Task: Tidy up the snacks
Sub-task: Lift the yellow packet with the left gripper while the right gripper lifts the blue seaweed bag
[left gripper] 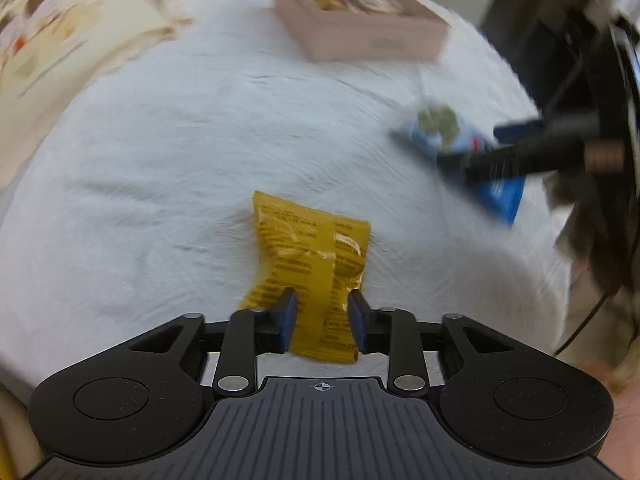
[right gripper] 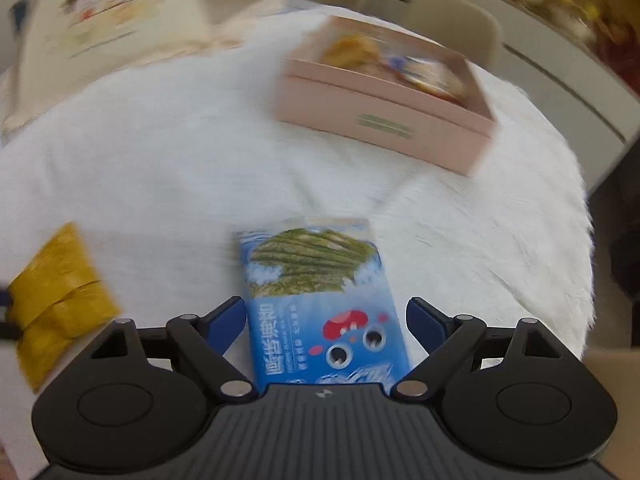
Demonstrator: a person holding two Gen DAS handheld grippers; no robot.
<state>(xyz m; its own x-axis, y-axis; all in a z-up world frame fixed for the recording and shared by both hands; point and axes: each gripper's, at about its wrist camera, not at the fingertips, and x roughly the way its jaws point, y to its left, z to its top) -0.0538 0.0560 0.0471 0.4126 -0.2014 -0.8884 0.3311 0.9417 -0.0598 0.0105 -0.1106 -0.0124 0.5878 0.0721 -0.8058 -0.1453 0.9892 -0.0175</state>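
Left gripper fingers pinching yellow packet, right gripper fingers spread around blue seaweed packet, pink box beyond

A yellow snack packet and a blue seaweed packet lie flat, well short of the open pink box, already holding snacks
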